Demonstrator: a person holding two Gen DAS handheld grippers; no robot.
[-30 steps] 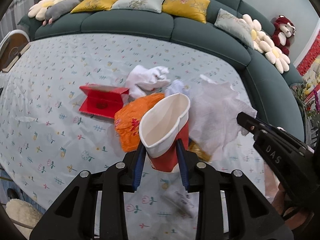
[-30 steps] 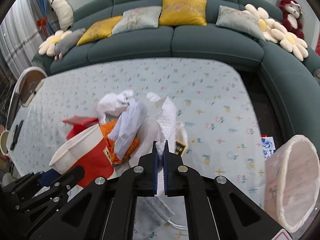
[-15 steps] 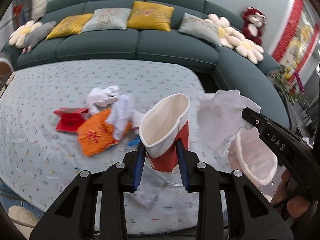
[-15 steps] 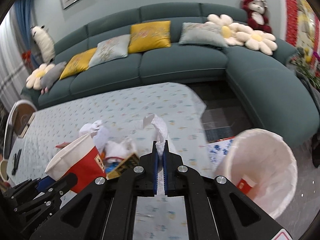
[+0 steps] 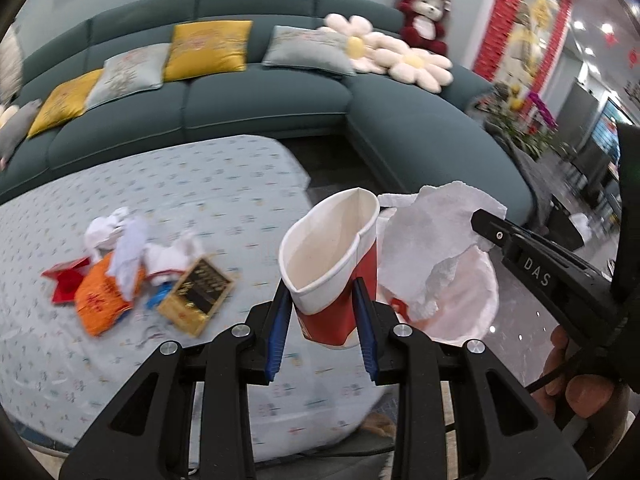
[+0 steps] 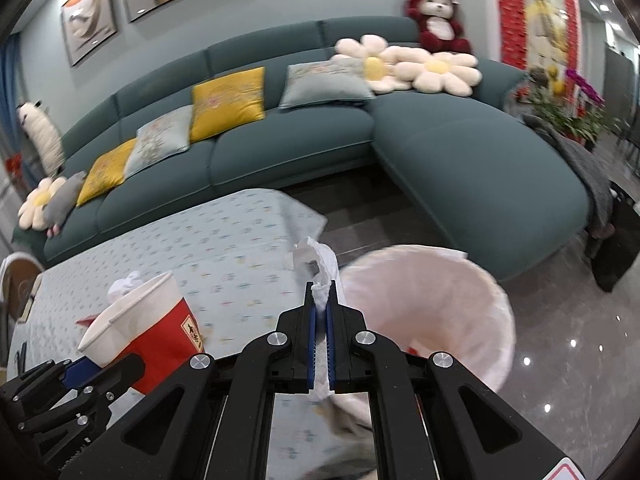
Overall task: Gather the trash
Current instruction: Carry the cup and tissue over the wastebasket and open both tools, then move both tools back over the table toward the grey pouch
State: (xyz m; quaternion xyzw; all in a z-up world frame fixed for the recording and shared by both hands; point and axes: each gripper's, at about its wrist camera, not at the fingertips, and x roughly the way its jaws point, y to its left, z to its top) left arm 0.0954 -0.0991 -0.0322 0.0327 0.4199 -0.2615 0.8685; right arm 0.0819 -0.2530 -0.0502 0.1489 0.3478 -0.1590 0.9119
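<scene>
My left gripper (image 5: 322,300) is shut on a squashed red and white paper cup (image 5: 332,264), held over the table's right end; the cup also shows in the right wrist view (image 6: 140,328). My right gripper (image 6: 321,300) is shut on a white tissue (image 6: 320,264), which hangs in the left wrist view (image 5: 436,240) over the white-lined trash bin (image 5: 472,300). The bin (image 6: 460,316) stands on the floor just right of the table, with a red scrap inside. Several pieces of trash stay on the table: an orange wrapper (image 5: 104,296), crumpled tissues (image 5: 116,232), a red box (image 5: 64,284), a gold and black packet (image 5: 196,294).
The table (image 5: 200,192) has a light blue patterned cloth. A teal sectional sofa (image 6: 460,152) with cushions curves behind it and to the right. The glossy floor (image 6: 560,340) lies around the bin. A chair back (image 6: 16,280) stands at the far left.
Both grippers have swung right, away from the trash pile, carrying the cup and the tissue. The bin is now close and the tissue hangs over it.
</scene>
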